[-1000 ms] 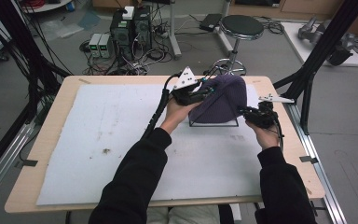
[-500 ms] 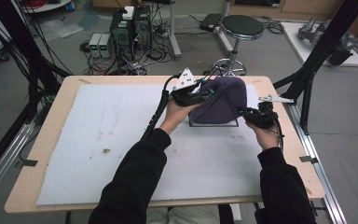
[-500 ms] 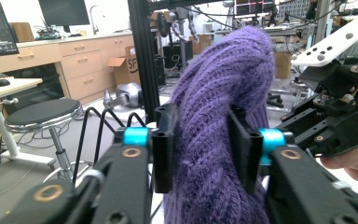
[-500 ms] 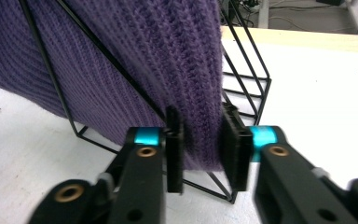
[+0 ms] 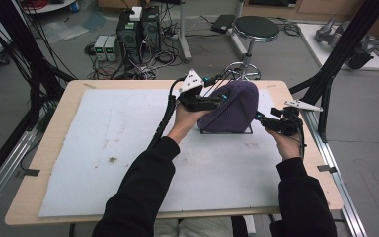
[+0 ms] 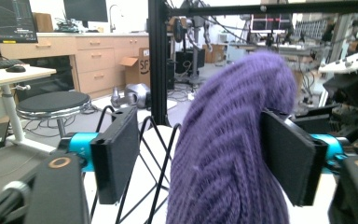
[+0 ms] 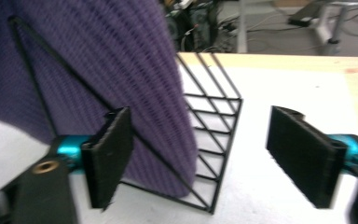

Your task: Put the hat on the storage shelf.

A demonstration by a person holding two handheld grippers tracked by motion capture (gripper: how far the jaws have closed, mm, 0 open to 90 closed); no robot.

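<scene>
- Purple knitted wool hat (image 5: 234,107) drapes over a black wire rack (image 7: 213,135) on the table (image 5: 59,123).
- Left gripper (image 6: 205,158): jaws just opened, wide around the hat.
- Right gripper (image 7: 200,154): jaws just opened, wide around the rack's corner.

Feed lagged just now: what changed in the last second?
Both grippers' jaws have just been opening. The left gripper still straddles the purple hat without clamping it; the right gripper stands open beside the wire rack. Hat, rack and both hands kept their places.
</scene>
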